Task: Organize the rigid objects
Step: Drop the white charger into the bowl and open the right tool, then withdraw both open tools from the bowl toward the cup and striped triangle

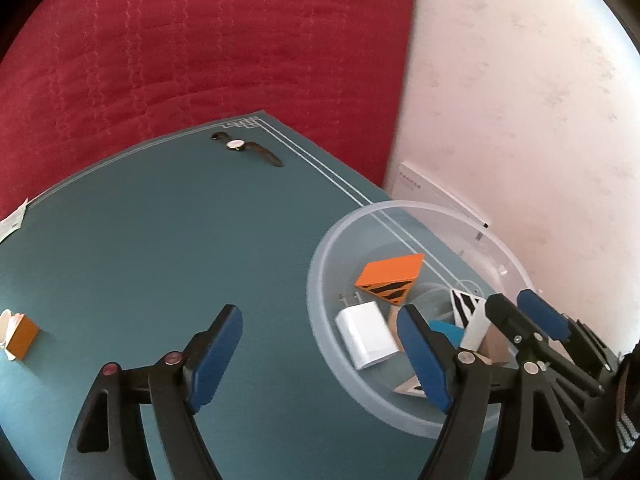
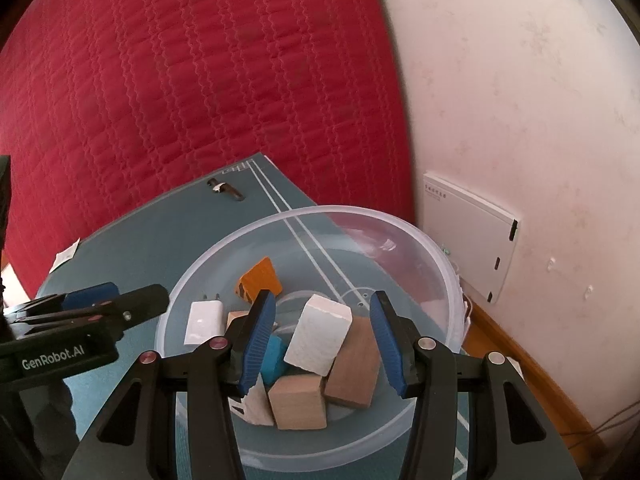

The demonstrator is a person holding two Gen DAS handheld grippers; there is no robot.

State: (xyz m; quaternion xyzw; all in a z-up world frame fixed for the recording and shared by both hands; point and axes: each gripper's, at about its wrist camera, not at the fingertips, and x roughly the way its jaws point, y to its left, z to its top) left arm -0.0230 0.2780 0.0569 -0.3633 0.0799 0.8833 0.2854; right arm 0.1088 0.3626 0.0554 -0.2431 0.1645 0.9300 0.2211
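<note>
A clear plastic bowl (image 1: 320, 264) (image 2: 400, 232) sits on the teal mat (image 1: 140, 240) at its right side. It holds an orange striped block (image 1: 390, 276) (image 2: 260, 276), a white charger plug (image 1: 366, 334) (image 2: 204, 320), a white block (image 2: 320, 334), wooden blocks (image 2: 298, 402), and a blue piece (image 2: 274, 356). My right gripper (image 2: 322, 344) is open above the bowl, the white block between its jaws, not touching. My left gripper (image 1: 320, 354) is open and empty over the mat beside the bowl's left rim. A wristwatch (image 1: 246, 148) (image 2: 224, 189) lies at the mat's far edge.
An orange box with a white cup-like item (image 1: 20, 336) stands at the mat's left. A red quilted bedspread (image 1: 180, 40) lies behind the mat. A white wall (image 1: 520, 100) with a white panel (image 2: 468, 232) is on the right.
</note>
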